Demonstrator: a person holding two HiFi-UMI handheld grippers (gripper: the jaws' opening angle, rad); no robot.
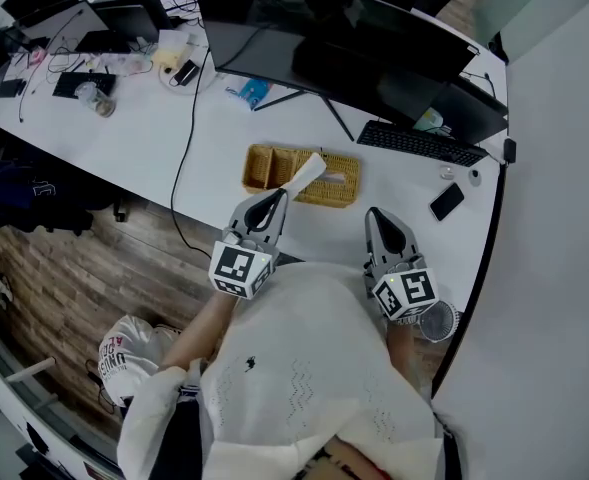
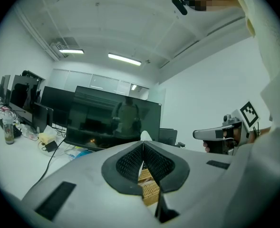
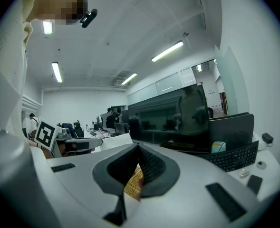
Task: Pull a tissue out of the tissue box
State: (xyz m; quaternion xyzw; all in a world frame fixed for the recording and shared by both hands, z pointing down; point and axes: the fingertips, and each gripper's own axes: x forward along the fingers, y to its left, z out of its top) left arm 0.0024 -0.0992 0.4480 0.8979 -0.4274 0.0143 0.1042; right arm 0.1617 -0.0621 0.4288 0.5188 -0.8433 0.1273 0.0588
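A woven wicker tissue box (image 1: 334,183) lies on the white desk (image 1: 144,128) in front of me. A white tissue (image 1: 307,172) rises out of its middle, slanting toward my left gripper (image 1: 280,197), which is shut on the tissue's lower end. In the left gripper view the jaws (image 2: 142,144) meet, the tissue tip (image 2: 145,136) pokes up just behind them, and the wicker box (image 2: 149,190) shows below. My right gripper (image 1: 375,214) hovers to the right of the box, short of it. Its jaws (image 3: 138,147) are shut with nothing between them, and wicker (image 3: 132,183) shows beneath.
A large dark monitor (image 1: 334,38) stands behind the box, with a black keyboard (image 1: 421,144) and a phone (image 1: 446,201) to the right. A black cable (image 1: 186,158) runs across the desk on the left. Clutter and laptops fill the far left.
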